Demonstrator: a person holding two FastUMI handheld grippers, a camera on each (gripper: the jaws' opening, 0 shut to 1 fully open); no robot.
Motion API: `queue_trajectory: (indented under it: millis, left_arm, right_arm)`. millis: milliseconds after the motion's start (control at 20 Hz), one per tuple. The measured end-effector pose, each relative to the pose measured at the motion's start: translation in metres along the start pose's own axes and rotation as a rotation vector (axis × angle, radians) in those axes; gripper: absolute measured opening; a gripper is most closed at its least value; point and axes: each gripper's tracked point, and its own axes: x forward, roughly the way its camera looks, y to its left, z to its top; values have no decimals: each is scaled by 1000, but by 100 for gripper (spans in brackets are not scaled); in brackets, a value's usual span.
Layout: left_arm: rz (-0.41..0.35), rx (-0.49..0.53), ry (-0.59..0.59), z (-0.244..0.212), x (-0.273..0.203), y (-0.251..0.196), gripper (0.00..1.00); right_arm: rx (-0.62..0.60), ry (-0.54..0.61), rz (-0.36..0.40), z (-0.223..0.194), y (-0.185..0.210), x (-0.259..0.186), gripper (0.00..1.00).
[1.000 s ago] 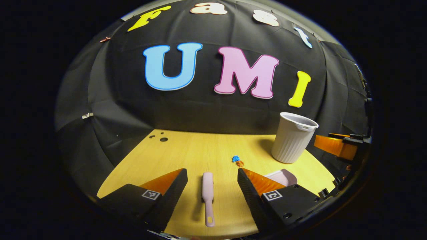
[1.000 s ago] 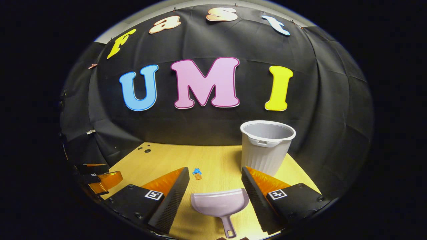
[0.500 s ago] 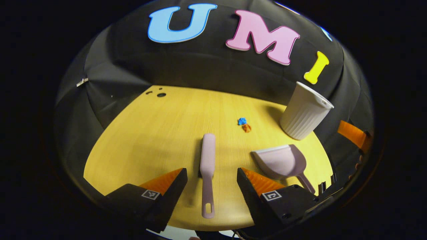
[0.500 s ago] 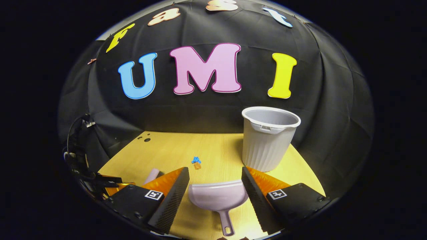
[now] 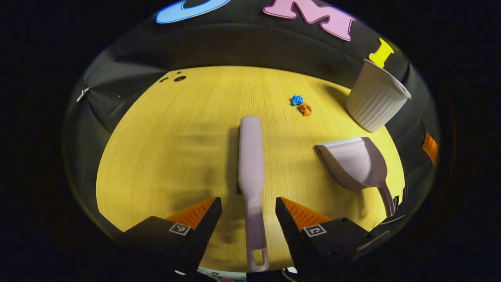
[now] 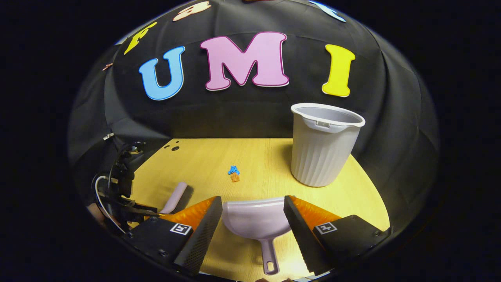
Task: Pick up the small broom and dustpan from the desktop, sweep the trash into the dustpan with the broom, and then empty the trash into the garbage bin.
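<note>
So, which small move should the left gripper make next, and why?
Probably lower the left gripper and close it on the broom handle: its jaws stand open on either side of the handle, and the broom lies flat on the desktop, not yet gripped.

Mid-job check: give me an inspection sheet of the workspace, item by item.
Surface: wooden desktop, holes at the far left corner.
Job's things: broom lying flat, handle toward left tongs; dustpan flat, between the fingers of right tongs; garbage bin upright; blue scrap and orange scrap side by side on the desktop.
Clutter: nothing seen.
Grippers: both tongs open, gripping nothing.
Cables: a cable on the left tongs.
Surroundings: black cloth wall.
</note>
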Motion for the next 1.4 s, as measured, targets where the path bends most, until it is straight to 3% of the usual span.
queue_trajectory:
  millis: [250, 500, 650, 700, 800, 1150, 1400]
  left_arm:
    - [12, 21, 108, -8, 25, 1, 79]
    - [39, 66, 135, -2, 39, 3, 56]
    - [51, 89, 137, 0, 41, 0, 55]
    - [52, 88, 131, 1, 41, 0, 44]
    - [53, 72, 108, 3, 42, 1, 33]
    - [33, 24, 18, 11, 33, 6, 27]
    - [39, 70, -51, 28, 10, 14, 27]
  right_arm:
    - [34, 60, -8, -23, -7, 9, 98]
    - [81, 128, -20, -44, -15, 16, 99]
    - [91, 166, -23, -55, -18, 17, 99]
    - [89, 180, -22, -58, -18, 17, 99]
    - [92, 203, -17, -63, -18, 17, 99]
    - [127, 329, -3, -92, -20, 12, 99]
    - [120, 412, -26, -116, -29, 8, 99]
